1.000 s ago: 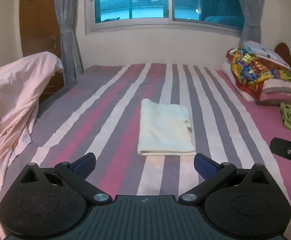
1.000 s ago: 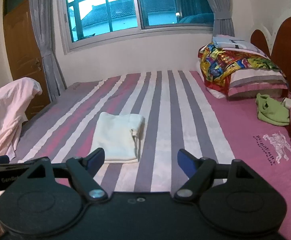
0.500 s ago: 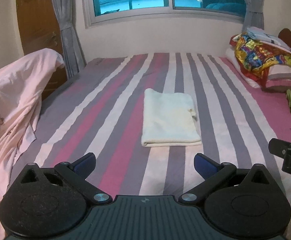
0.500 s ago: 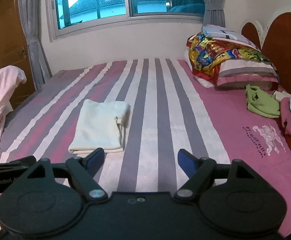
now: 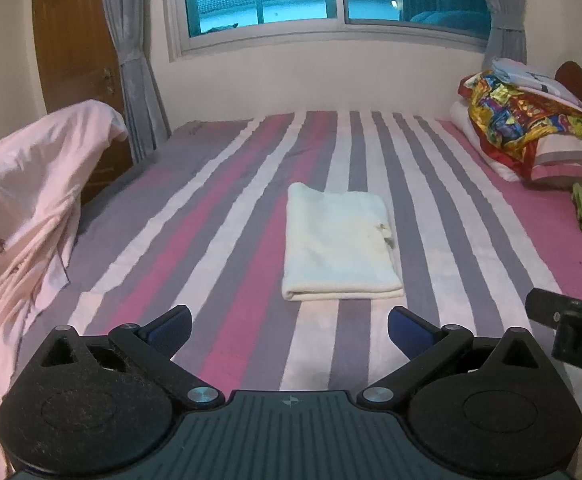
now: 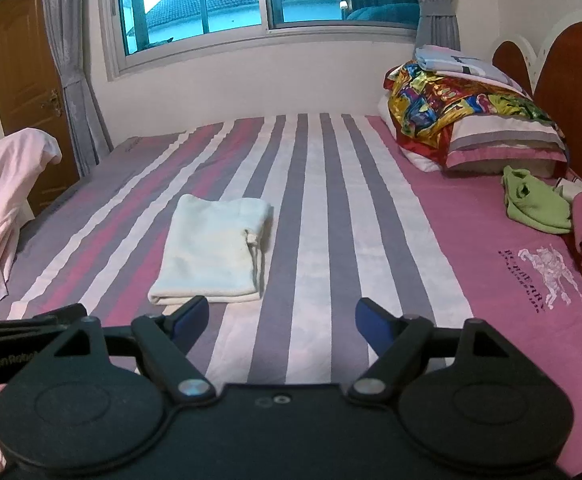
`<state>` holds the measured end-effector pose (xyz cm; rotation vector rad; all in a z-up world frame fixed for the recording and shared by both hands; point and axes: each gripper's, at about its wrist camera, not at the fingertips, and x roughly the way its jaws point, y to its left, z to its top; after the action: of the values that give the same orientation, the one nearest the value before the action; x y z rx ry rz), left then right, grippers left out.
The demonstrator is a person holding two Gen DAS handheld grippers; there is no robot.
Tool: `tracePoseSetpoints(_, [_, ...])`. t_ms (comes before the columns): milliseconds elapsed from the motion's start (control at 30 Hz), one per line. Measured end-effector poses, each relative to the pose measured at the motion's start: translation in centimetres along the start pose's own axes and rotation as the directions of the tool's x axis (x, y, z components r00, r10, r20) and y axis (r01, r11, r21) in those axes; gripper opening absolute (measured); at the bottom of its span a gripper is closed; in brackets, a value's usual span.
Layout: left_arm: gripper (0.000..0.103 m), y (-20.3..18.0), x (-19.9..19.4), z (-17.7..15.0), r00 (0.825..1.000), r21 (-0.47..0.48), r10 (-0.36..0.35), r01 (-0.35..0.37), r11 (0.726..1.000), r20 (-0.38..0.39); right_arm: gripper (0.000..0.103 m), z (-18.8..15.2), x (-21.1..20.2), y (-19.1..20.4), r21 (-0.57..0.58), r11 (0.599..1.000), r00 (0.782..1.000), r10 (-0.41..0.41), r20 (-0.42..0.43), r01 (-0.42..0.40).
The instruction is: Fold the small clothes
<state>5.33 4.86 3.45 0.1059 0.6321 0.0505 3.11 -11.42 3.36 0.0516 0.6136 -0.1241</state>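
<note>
We hold both tools back from the work: the left hand-held gripper [image 5: 289,326] and the right hand-held gripper [image 6: 282,318] each have their blue-padded jaws spread wide, pinching nothing. The cream, rectangular folded terry-like garment [image 5: 339,246] lies flat just ahead of the left tool, a little right of its centre line; from the right tool it sits ahead and to the left [image 6: 211,250], its near edge close to that tool's left finger.

This piece looks finished, so we judge the step in hand to be fetching the next item. The crumpled lime-green soft garment [image 6: 535,204] lies well ahead and far to the right of the right tool, near the headboard. We should pinch it by one hem or shoulder, lift it clear, and lay it on the striped pink, grey and white cotton bedsheet [image 6: 323,184] apart from the folded piece, smoothing before any fold.

The cream cloth appears thick and nubby, with a rounded fold along its near edge; a small tag or cord on its right side is too unclear to name.
</note>
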Motion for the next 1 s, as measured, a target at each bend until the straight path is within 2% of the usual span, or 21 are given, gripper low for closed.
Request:
tracePoseSetpoints(333, [0.103, 0.2, 0.4, 0.3, 1.0, -0.004, -0.005, 0.005, 1.0, -0.003, 0.08, 0.1, 0.5, 0.4, -0.001, 1.0, 1.0, -0.012, -0.005, 0.012])
tracePoseSetpoints(1000, [0.103, 0.5, 0.9, 0.4, 0.999, -0.015, 0.04, -0.04, 0.999, 0.004, 0.08, 0.3, 1.8, 0.2, 0.002, 0.998, 0.998, -0.064, -0.012, 0.064])
